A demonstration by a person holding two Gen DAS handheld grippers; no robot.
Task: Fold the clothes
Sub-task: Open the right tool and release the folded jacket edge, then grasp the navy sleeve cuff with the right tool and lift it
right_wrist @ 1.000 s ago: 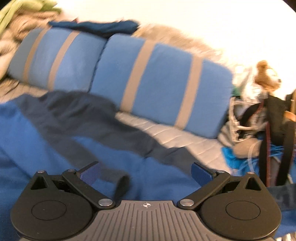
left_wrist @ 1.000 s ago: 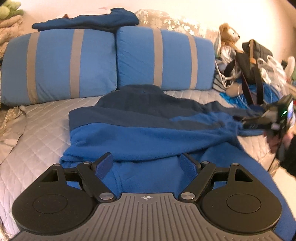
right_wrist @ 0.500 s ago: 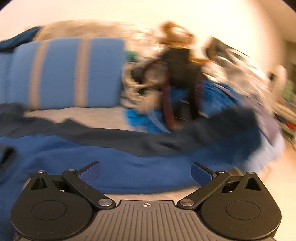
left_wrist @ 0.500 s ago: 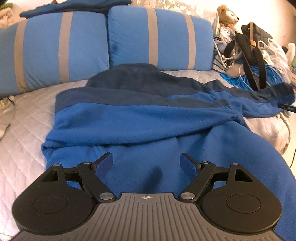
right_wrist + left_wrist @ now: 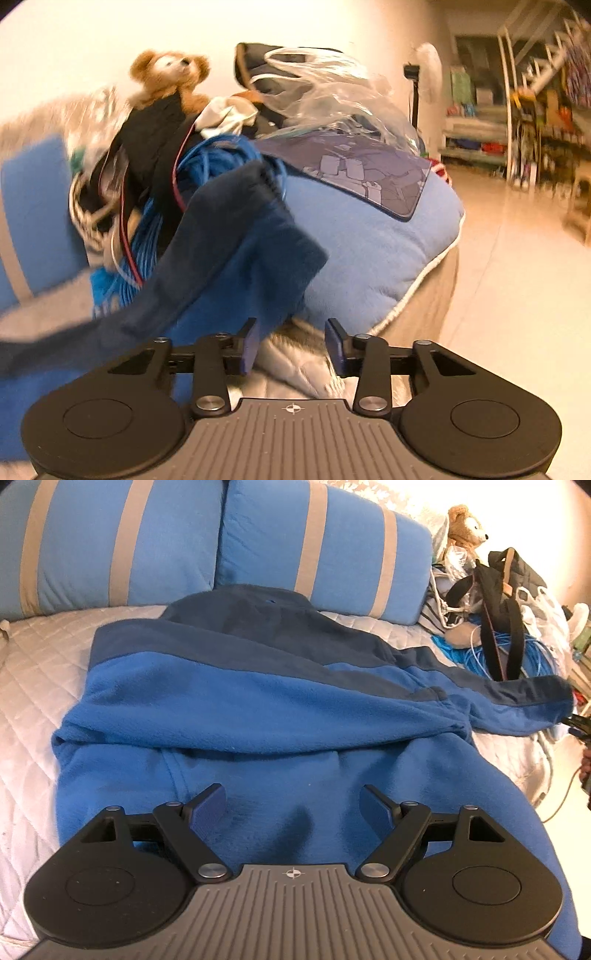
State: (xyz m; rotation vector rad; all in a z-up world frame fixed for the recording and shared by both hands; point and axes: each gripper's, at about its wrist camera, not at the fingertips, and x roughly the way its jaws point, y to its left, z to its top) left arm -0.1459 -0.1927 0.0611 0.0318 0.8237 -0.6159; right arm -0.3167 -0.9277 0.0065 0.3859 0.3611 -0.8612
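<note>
Left tongs (image 5: 293,805) hang wide open over the blue fleece (image 5: 258,709) spread on the bed (image 5: 33,672), right tongs (image 5: 290,345) part-open, empty, below its sleeve (image 5: 236,236) (blurry), so closing now could miss the cuff.

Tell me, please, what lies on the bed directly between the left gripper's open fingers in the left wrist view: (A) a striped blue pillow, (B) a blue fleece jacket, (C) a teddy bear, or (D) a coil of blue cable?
B: the left gripper is open over the blue fleece jacket spread on the quilted bed cover, while the pillows, teddy bear and cable sit further back.
</note>
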